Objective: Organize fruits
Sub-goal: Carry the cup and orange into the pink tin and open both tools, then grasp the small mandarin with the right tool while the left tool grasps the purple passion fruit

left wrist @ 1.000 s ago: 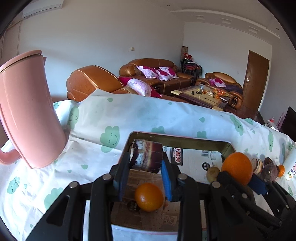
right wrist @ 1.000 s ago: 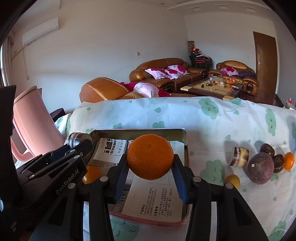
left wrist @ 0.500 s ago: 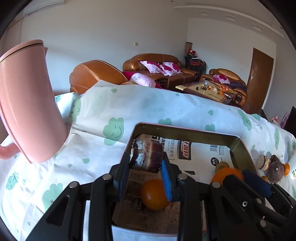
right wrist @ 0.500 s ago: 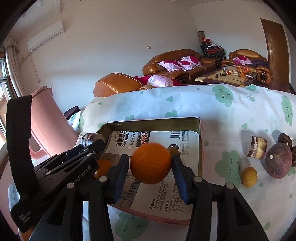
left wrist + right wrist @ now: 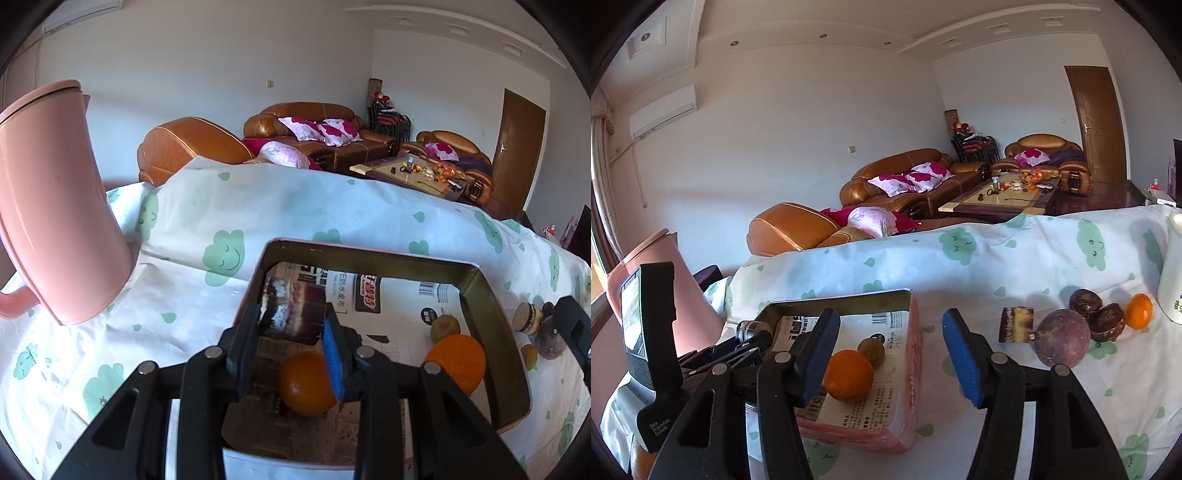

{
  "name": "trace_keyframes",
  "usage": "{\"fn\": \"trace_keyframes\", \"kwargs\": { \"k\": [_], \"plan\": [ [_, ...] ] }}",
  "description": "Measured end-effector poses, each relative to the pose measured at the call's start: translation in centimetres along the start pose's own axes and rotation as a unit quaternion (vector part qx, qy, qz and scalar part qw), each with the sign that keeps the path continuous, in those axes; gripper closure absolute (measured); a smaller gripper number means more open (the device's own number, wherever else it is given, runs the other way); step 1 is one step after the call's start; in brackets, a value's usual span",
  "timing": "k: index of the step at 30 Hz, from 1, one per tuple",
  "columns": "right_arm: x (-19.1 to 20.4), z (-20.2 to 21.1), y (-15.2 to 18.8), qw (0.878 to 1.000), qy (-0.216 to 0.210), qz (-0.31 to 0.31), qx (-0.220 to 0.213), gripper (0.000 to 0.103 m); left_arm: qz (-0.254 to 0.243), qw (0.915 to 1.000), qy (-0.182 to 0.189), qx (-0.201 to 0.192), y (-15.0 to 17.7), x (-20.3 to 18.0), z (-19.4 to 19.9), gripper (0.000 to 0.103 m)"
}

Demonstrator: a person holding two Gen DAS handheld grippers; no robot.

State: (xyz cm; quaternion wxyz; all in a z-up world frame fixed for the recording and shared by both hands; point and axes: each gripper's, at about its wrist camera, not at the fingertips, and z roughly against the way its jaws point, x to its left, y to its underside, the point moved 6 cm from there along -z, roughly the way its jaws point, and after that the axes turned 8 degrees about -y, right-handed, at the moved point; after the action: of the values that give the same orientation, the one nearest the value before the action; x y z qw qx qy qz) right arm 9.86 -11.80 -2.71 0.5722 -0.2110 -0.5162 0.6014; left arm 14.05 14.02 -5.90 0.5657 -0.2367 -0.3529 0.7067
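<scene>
My left gripper (image 5: 291, 334) is shut on a dark layered cake-like piece (image 5: 293, 310) and holds it over the pink tin tray (image 5: 480, 288), which is lined with newspaper. In the tray lie two oranges (image 5: 306, 384) (image 5: 456, 362) and a small brownish fruit (image 5: 446, 327). My right gripper (image 5: 892, 354) is open and empty, above the tray's right edge (image 5: 914, 354). One orange (image 5: 848, 374) and the brownish fruit (image 5: 871, 351) show in the right wrist view. On the cloth to the right lie another layered piece (image 5: 1015, 325), a purple passion fruit (image 5: 1062, 342), two dark fruits (image 5: 1086, 302) and a small orange (image 5: 1139, 311).
A tall pink jug (image 5: 55, 206) stands left of the tray. A white bottle (image 5: 1172, 273) stands at the far right. The table has a white cloth with green clouds (image 5: 221, 254). Sofas and a coffee table lie beyond.
My right gripper has opened and let go of the large orange, which now lies in the tray. The gripper has drawn back to the right. My left gripper still holds the layered piece.
</scene>
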Motion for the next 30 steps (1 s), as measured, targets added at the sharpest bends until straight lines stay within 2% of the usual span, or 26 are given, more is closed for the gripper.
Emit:
{"fn": "trace_keyframes", "kwargs": {
  "k": [1,3,7,9,12,22,30],
  "plan": [
    [-0.2,0.1,0.0,1.0,0.001,-0.003,0.0,0.042,0.0,1.0,-0.003,-0.002,0.0,0.0,0.1,0.068],
    [-0.6,0.1,0.0,1.0,0.005,-0.008,0.002,0.042,-0.001,0.9999,-0.008,-0.007,-0.1,0.1,0.2,0.058],
    [-0.9,0.3,0.1,1.0,0.006,-0.011,0.003,0.042,-0.012,0.9998,-0.007,-0.017,-0.1,-0.4,0.7,0.045],
    [-1.0,0.5,0.0,1.0,0.008,-0.009,0.0,0.042,-0.013,0.9996,-0.004,-0.025,-0.1,-0.6,1.1,0.029],
    [-1.2,1.0,0.0,1.0,0.016,-0.003,-0.007,0.042,-0.004,0.9991,-0.015,-0.041,-0.3,-0.4,1.8,0.011],
    [-4.4,3.6,-1.6,0.996,0.08,0.019,-0.034,0.042,-0.007,0.9988,-0.005,-0.049,-0.3,-1.3,2.3,0.009],
    [-11.4,7.5,-2.4,0.989,0.141,-0.02,-0.047,0.042,-0.002,0.9984,0.018,-0.054,0.0,-1.9,3.1,0.008]
  ]
}}
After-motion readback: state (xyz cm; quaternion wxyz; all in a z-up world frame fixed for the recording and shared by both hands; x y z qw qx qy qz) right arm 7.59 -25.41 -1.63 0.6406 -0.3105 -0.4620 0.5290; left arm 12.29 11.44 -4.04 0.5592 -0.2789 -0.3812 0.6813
